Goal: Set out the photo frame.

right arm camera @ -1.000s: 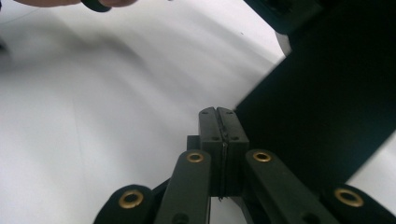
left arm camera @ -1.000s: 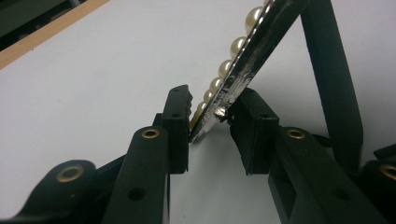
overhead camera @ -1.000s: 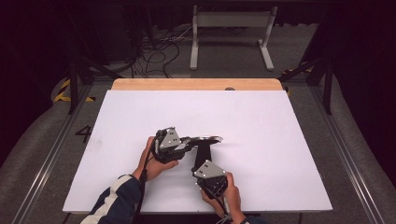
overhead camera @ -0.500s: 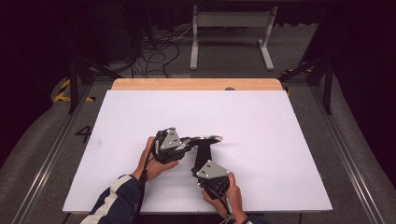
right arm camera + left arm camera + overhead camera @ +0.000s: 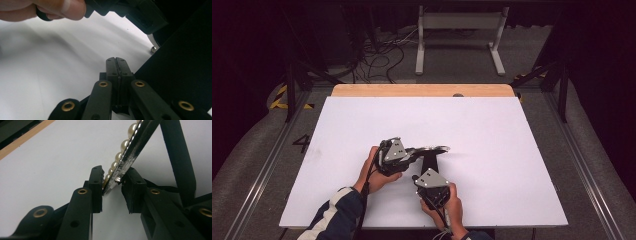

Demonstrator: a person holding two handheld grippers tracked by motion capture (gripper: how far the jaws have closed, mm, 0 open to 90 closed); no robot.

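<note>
high view: person's left gripper (image 5: 438, 149) and right gripper (image 5: 424, 162) meet over the middle-front of the flat white table top (image 5: 492, 150); a thin curved silvery hairband set with cream pearls (image 5: 432, 149) sticks out rightward from the left gripper, just above the table; a black flat piece (image 5: 428, 161) runs from it down toward the right gripper.
left gripper view: hairband (image 5: 126, 157) end sits between the two black jaws, pearl side toward the left jaw, scuffed metal edge toward the right jaw; left pad touches or nearly touches it, a small gap shows at the right pad, so the grip looks light, jaws not fully clamped; they have just been closing a little around the band.
right gripper view: jaws clenched together, pads flush, nothing visible between them; the black piece (image 5: 180, 65) lies close on the right, whether it is pinched I cannot tell; the person's left hand (image 5: 45, 8) on the other gripper shows at top.
progress: judging by this, band is lifted and shared between the two tools; left grip being firmed up; any setting down or handover is left.
vs earlier: hands, band, black piece sit in the same spots as one second ago; no visible shift.
</note>
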